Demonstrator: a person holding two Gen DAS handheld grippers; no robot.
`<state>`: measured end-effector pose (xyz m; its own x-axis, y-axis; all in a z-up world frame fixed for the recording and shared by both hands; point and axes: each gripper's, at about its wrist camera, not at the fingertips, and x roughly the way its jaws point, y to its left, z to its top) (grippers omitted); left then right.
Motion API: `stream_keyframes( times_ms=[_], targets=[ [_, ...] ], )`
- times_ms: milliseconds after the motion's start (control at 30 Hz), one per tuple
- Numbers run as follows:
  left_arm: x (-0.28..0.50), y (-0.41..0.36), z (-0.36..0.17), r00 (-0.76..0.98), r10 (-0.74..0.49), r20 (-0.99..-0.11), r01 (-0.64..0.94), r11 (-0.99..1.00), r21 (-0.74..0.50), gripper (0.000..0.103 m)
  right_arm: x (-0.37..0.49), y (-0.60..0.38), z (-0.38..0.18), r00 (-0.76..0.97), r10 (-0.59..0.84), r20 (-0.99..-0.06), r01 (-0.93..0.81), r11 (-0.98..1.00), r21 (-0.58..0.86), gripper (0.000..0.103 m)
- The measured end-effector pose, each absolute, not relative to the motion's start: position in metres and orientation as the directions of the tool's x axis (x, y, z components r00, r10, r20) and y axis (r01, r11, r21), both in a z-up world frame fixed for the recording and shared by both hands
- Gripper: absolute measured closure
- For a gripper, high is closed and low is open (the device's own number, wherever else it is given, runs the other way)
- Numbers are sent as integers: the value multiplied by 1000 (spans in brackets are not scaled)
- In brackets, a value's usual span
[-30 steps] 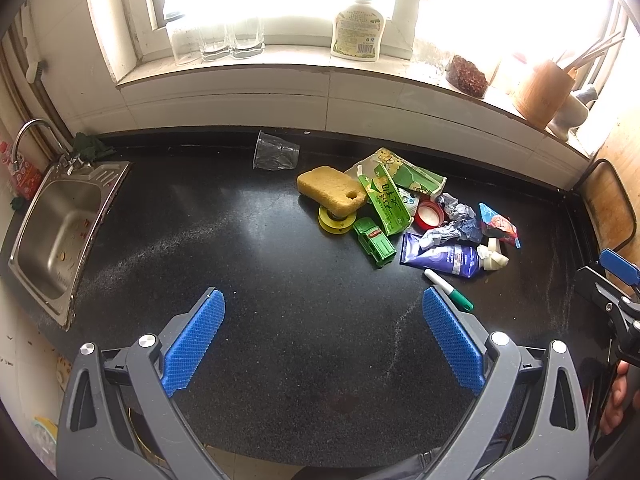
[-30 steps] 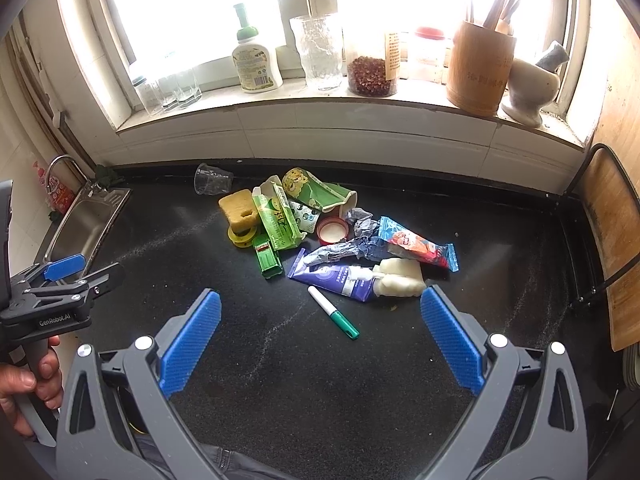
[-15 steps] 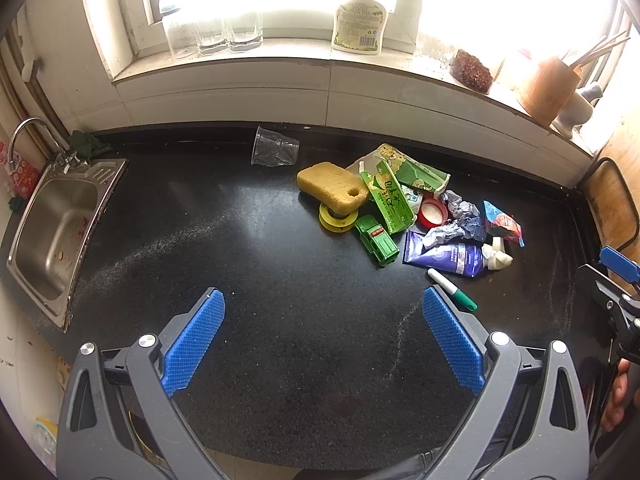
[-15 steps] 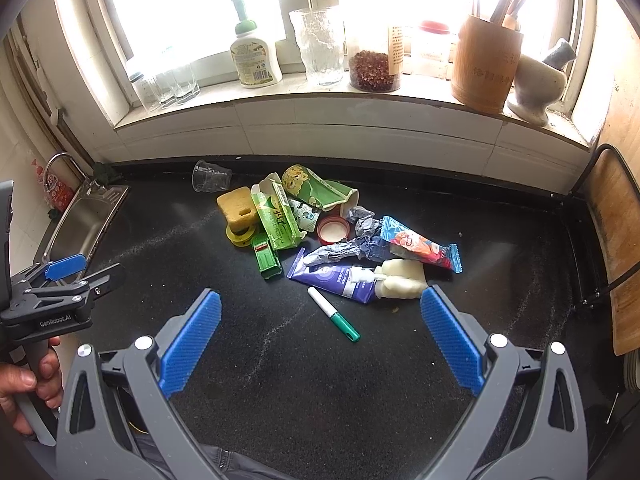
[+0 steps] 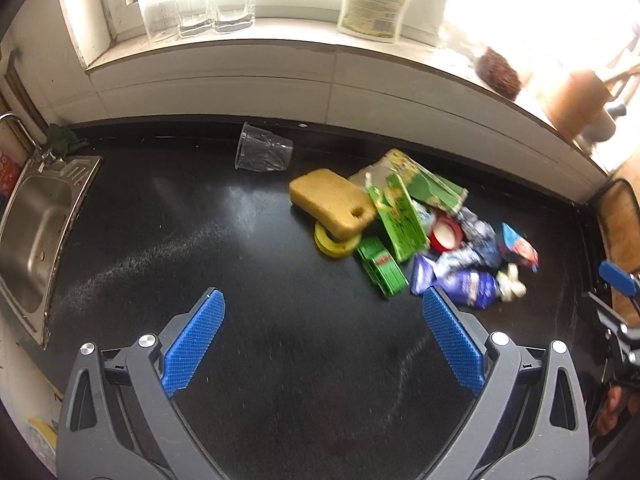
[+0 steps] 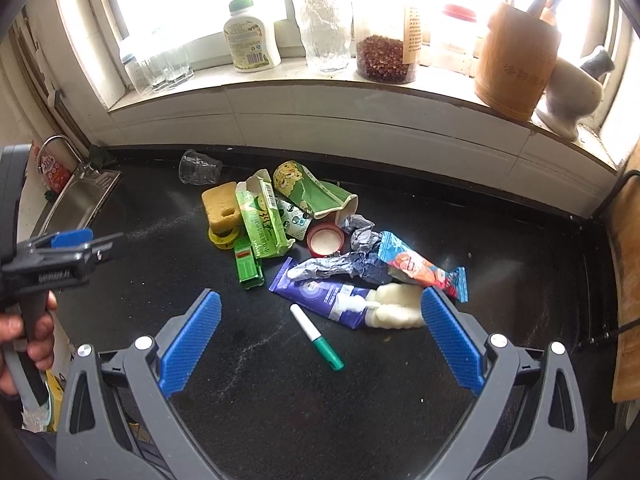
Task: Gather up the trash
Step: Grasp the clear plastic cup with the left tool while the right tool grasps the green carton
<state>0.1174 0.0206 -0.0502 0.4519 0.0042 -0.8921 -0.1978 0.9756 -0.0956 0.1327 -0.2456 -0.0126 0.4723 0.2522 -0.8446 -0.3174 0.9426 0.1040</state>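
Note:
A pile of trash lies on the black counter (image 6: 440,400): a yellow sponge (image 6: 220,206), a green carton (image 6: 262,220), a crushed paper cup (image 6: 312,194), a red lid (image 6: 325,238), a purple tube (image 6: 320,294), a snack wrapper (image 6: 420,268), a green-capped marker (image 6: 318,338). A clear plastic cup (image 5: 262,152) lies on its side behind the pile. My left gripper (image 5: 324,344) is open and empty, short of the sponge (image 5: 332,202). My right gripper (image 6: 320,344) is open and empty, above the marker.
A steel sink (image 5: 32,240) sits at the counter's left end. The windowsill holds glasses (image 6: 160,68), a soap bottle (image 6: 250,36), jars and a wooden utensil holder (image 6: 516,60). A chair (image 6: 628,280) stands at the right.
Both grippers have moved forward toward the pile, the left one more, with motion blur. Both stay open and empty. The trash has not moved.

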Motion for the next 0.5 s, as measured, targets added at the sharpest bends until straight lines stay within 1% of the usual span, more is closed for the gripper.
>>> stream_keyframes(
  times_ms=[167,233,333,500],
  targets=[
    [170,52,-74,445,8,-895,-289,948,-135,7,174,-243,-34,435,266,-860,-355,929,107,6],
    [197,61,-85,475,43,-879,-272,957,-100,7,193,-239,-43,416,271,-868,-374,921,108,6],
    [231,83,-103,505,27,-863,-239,965,-109,7,226,-232,-57,385,283,-879,-408,906,114,6],
    [279,122,-140,501,10,-865,-213,970,-113,7,281,-216,-88,334,310,-890,-471,873,127,6]
  ],
)
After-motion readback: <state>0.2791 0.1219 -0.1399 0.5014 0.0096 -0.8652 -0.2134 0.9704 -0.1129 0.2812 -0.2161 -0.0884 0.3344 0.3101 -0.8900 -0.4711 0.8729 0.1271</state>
